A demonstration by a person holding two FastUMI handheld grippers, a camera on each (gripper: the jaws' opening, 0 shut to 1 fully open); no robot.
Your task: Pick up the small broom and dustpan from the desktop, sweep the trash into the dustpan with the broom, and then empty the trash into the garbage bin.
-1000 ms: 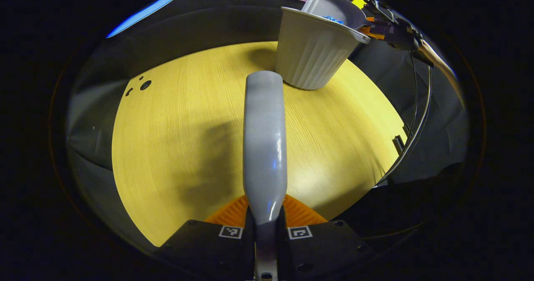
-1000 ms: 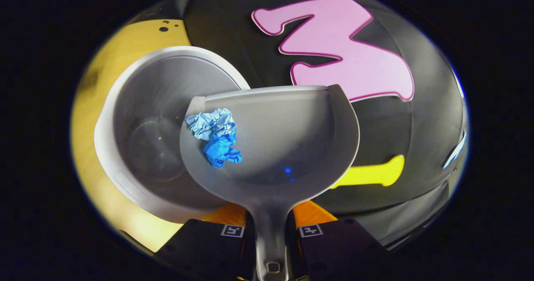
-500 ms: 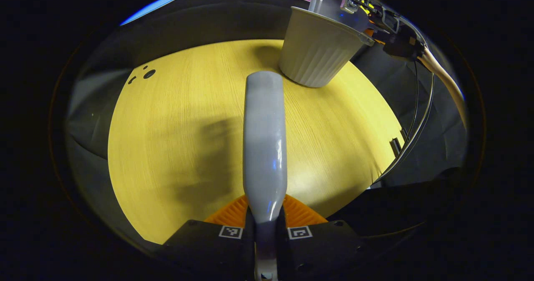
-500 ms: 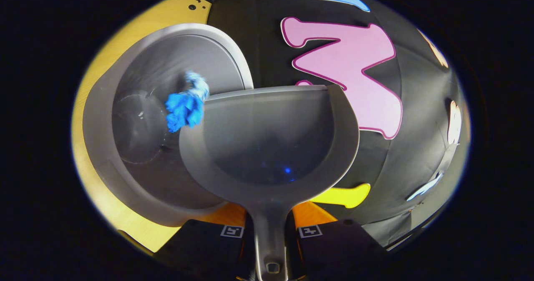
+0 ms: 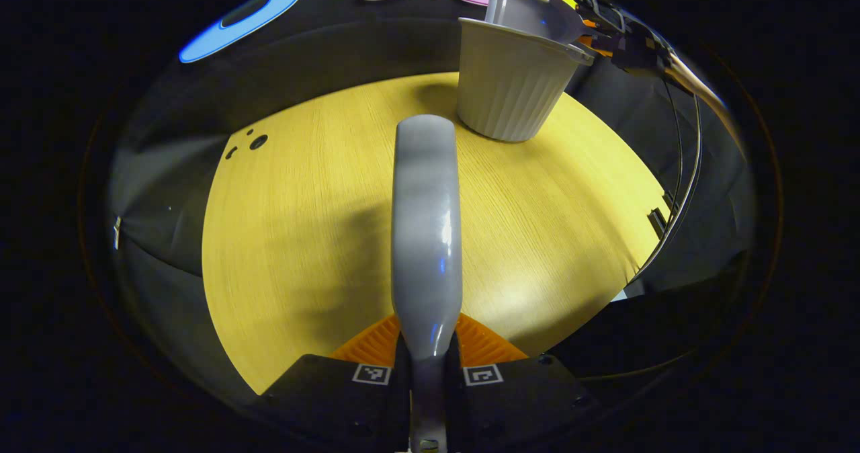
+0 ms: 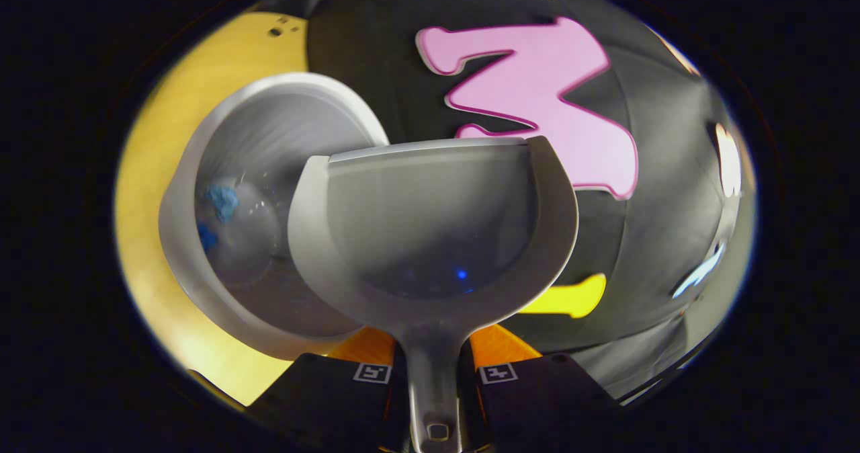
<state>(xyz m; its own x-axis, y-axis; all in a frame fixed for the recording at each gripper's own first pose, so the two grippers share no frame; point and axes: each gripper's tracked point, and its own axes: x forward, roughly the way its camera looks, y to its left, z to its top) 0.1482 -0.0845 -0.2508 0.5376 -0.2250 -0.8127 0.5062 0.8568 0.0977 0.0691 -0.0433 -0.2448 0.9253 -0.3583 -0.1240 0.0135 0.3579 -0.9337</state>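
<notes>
While the left gripper clamps the broom handle above the desktop, blue trash sits down inside the garbage bin, and the right gripper pinches the empty dustpan over its rim.

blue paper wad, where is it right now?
In the right gripper view, the blue paper wad lies at the bottom of the garbage bin, left of the empty dustpan held over the bin's rim.
</notes>
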